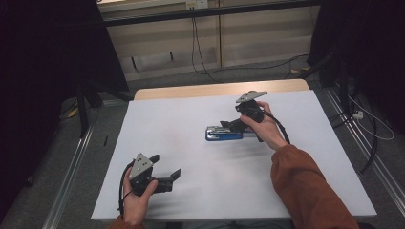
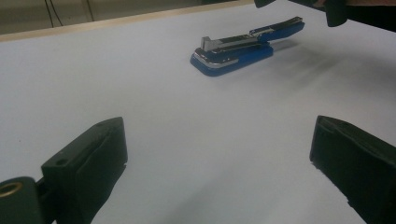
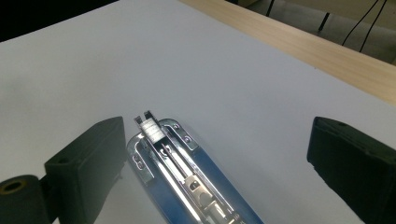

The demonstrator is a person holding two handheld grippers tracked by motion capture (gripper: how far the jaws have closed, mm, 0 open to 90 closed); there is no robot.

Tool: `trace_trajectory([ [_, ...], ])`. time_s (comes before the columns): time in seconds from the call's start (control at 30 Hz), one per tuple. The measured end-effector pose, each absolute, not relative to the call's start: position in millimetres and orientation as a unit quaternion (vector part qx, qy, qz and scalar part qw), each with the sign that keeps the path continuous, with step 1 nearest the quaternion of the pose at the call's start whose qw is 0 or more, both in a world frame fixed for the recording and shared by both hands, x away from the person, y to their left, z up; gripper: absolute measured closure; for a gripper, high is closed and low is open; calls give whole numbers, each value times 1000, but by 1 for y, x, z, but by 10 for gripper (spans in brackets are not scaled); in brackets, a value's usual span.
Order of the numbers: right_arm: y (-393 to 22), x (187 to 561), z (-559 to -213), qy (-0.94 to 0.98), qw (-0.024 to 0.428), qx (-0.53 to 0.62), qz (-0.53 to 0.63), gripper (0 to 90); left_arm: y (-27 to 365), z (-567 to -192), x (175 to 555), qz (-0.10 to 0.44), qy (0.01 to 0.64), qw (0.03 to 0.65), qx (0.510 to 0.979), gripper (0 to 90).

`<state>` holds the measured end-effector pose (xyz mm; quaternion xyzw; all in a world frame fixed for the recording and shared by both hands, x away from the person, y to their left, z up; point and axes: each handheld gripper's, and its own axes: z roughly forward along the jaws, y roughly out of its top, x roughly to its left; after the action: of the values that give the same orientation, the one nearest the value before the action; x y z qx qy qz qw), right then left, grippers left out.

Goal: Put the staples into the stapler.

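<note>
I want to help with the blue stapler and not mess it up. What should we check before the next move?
1. Stapler lying flat on the white table: ok.
2. Stapler opened up, metal staple track showing in the right gripper view: ok.
3. Right gripper open, its fingers either side of the stapler and not pressing on it: ok.
4. Left gripper open and holding nothing, well apart from the stapler: ok.
5. Staples loaded in the track: cannot tell.
6. Table space around the stapler free of other things: ok.
</note>
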<state>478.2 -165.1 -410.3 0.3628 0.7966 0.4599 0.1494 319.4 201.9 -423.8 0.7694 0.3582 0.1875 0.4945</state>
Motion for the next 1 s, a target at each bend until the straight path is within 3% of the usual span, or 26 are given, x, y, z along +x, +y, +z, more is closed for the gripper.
trace_trajectory([
  [1.0,-197,424,-414,746,241,390,483,15,208,-421,319,192,369,501,759,42],
])
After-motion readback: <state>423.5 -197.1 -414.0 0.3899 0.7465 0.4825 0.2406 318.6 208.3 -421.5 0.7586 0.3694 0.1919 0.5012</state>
